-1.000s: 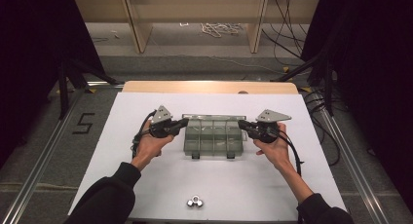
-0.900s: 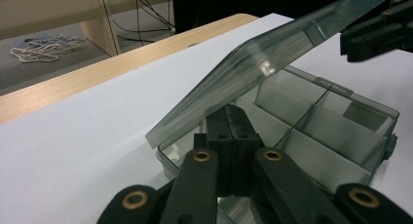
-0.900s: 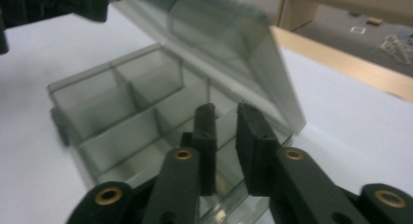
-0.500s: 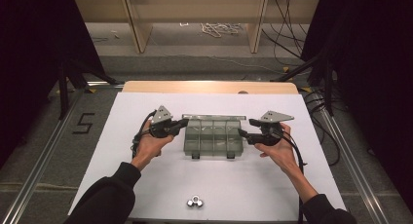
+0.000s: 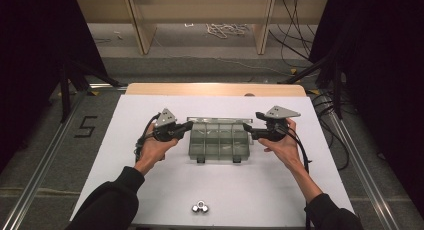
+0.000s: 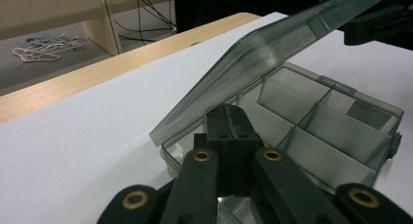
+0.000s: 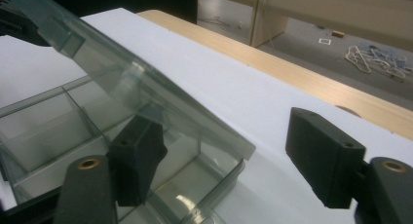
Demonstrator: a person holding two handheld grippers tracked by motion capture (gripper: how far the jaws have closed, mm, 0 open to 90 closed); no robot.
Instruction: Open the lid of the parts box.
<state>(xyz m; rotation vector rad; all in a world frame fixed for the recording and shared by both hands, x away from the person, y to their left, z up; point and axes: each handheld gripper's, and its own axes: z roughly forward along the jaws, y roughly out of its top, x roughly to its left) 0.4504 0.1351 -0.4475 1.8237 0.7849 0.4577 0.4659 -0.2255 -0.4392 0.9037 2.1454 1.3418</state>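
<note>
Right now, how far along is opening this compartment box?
Done: the lid is up off the compartment box, partly raised. In hand: the left hand-held gripper is shut at the box's edge; the right hand-held gripper, jaws just opened, straddles the lid's corner. Left: swinging it fully open.

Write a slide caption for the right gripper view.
Right gripper open beside the compartment box, its clear lid raised at a slant.

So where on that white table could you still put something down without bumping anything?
The near half of the white table is mostly bare, between the compartment box and the small metal piece at the front edge. A bare strip also runs behind the box, up to the wooden edge. It is crowded mid-table, where the left gripper and right gripper flank the box.
</note>
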